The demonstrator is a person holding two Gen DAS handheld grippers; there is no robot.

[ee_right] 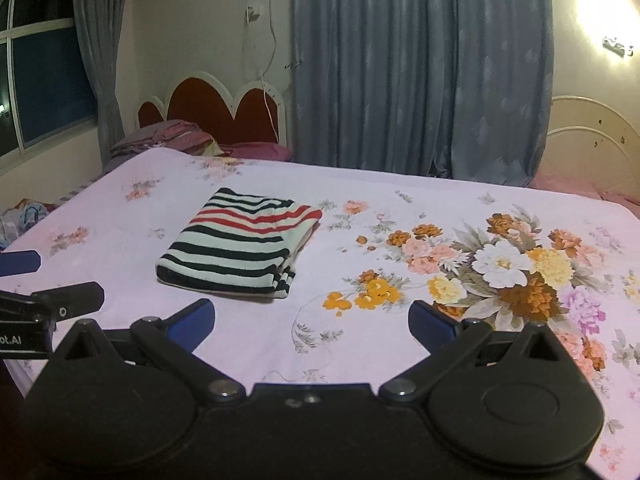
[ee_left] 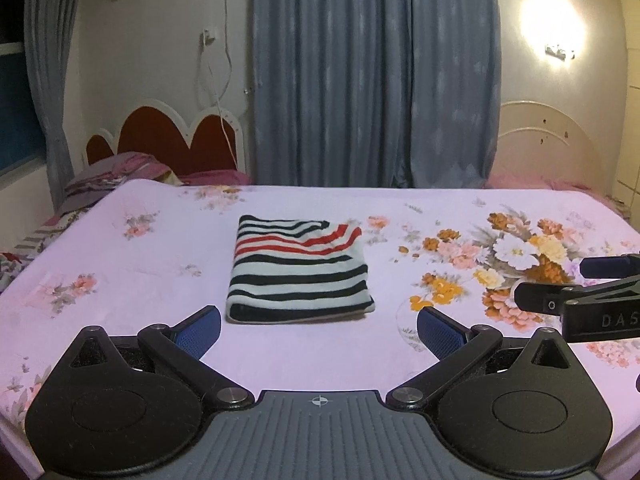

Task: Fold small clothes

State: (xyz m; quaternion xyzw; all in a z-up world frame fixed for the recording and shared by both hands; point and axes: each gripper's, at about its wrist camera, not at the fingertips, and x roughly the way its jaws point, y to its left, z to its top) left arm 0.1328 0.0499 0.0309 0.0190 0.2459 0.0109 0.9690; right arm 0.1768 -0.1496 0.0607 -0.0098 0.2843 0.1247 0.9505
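Keeping both the left tool and right tool spread wide and empty, well short of the folded striped garment lying ahead on the bed, seems wisest, since any nudge could undo its neat stack.

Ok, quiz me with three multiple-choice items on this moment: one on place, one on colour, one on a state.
1. Where does the folded striped garment lie?
A. on the floral bedsheet
B. on the pillow
C. between the left gripper's fingers

2. What colours are its stripes?
A. blue and green
B. black and red on white
C. yellow only

3. How do the left gripper and right gripper stand?
A. both shut on cloth
B. one open, one shut
C. both open, holding nothing

Key: A, it rests flat on the sheet; B, both views show those bands; C, the fingers stand wide apart, short of the garment.
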